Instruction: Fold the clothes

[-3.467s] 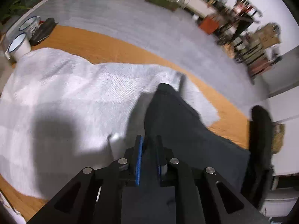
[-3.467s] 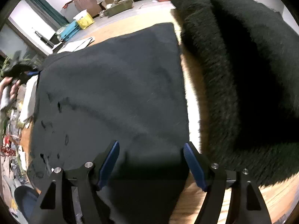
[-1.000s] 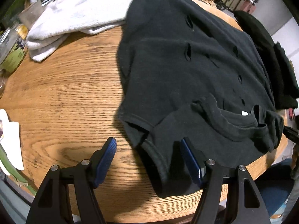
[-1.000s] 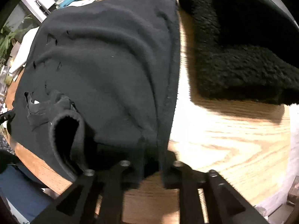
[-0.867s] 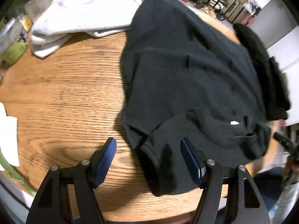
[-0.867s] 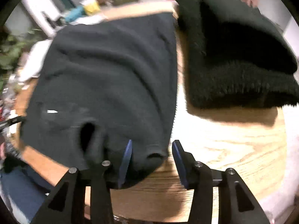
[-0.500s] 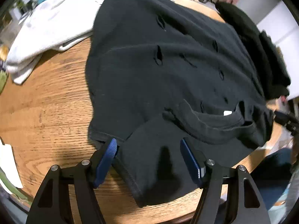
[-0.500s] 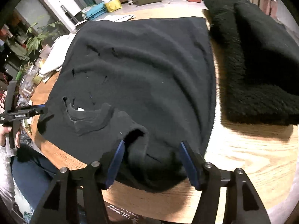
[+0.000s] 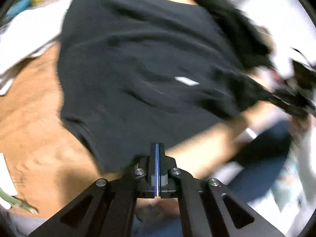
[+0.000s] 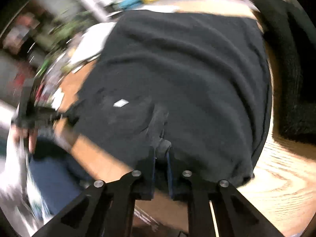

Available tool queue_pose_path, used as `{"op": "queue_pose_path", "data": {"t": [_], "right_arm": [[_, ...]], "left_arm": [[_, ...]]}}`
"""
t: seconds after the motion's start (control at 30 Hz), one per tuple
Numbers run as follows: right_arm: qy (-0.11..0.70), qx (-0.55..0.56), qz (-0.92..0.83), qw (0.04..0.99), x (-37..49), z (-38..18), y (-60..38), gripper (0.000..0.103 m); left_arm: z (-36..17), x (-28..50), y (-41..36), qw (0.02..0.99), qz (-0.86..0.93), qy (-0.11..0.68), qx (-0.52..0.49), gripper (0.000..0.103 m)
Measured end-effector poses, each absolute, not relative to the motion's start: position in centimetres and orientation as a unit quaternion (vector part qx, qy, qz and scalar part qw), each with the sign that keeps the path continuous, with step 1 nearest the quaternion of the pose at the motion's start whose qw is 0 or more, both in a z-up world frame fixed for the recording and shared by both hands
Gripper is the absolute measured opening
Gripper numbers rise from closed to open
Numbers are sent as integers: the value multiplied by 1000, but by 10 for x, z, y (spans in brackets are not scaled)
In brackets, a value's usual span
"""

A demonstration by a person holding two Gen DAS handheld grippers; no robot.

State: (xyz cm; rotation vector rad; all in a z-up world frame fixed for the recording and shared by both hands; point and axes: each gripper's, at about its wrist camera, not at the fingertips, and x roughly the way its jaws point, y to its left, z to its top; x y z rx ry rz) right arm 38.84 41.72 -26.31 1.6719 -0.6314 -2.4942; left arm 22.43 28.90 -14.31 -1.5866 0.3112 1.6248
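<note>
A black shirt [image 9: 138, 69] lies spread on the round wooden table [image 9: 29, 118], with its white neck label [image 9: 186, 81] facing up. My left gripper [image 9: 157, 145] is shut on the shirt's near edge, and the cloth tapers into its blue pads. In the right wrist view the shirt [image 10: 187, 79] fills the middle. The jaws of my right gripper [image 10: 161, 154] are closing, and a bunched fold of the shirt is pinched between the pads. Each view shows the other gripper, blurred, pulling a stretched corner: the right gripper [image 9: 284, 98] and the left gripper [image 10: 59, 115].
A folded black fleece garment [image 10: 292, 79] lies right of the shirt. A white cloth [image 9: 29, 31] lies at the far left. A person's blue trousers [image 10: 53, 167] show below the table's near edge [image 10: 276, 167]. Clutter and plants stand beyond the table.
Both grippers, open over the shirt's near corners half a second ago, have shut on the cloth. They have risen, and the near edge is now stretched between them. Both views are blurred.
</note>
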Motion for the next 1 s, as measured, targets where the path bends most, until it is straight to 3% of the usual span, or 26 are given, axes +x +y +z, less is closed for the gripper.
{"op": "queue_pose_path", "data": {"t": [0.07, 0.13, 0.17, 0.2, 0.3, 0.33, 0.4, 0.43, 0.47, 0.5, 0.67, 0.8, 0.83, 0.87, 1.0], "right_arm": [[-172, 553, -809, 102, 406, -247, 396, 12], [-126, 570, -796, 163, 422, -238, 371, 23], [-119, 570, -794, 174, 426, -235, 367, 34], [-125, 567, -794, 178, 428, -232, 368, 53], [-156, 551, -810, 128, 423, -225, 389, 67], [-166, 549, -813, 104, 420, -224, 398, 71], [-195, 549, -812, 33, 413, -230, 419, 78], [-208, 553, -807, 8, 412, -235, 426, 78], [-220, 557, -801, -13, 412, -242, 433, 78], [-232, 561, -794, -34, 411, -248, 439, 78], [-275, 563, -777, -68, 416, -272, 452, 78], [-285, 557, -777, -69, 422, -277, 453, 78], [-288, 556, -777, -69, 423, -276, 453, 78], [-290, 554, -777, -69, 424, -276, 452, 78], [-292, 546, -782, -71, 427, -277, 456, 78]], "left_arm": [[-121, 250, 286, 478, 604, 134, -623, 0], [-107, 254, 287, 484, 608, 142, -613, 0], [-105, 246, 288, 471, 620, 138, -612, 0], [-106, 236, 289, 452, 635, 133, -613, 0], [-124, 189, 291, 363, 684, 114, -622, 3], [-138, 171, 292, 332, 694, 111, -629, 9], [-164, 149, 294, 287, 701, 104, -644, 32], [-176, 140, 295, 267, 702, 96, -654, 55], [-187, 131, 294, 250, 699, 81, -665, 68], [-197, 124, 293, 238, 694, 66, -677, 70], [-219, 124, 302, 252, 649, 6, -717, 70], [-221, 133, 318, 270, 646, 9, -714, 68], [-221, 136, 321, 271, 650, 13, -710, 50], [-221, 141, 322, 270, 654, 20, -706, 13], [-204, 188, 310, 293, 657, 48, -693, 9]]}}
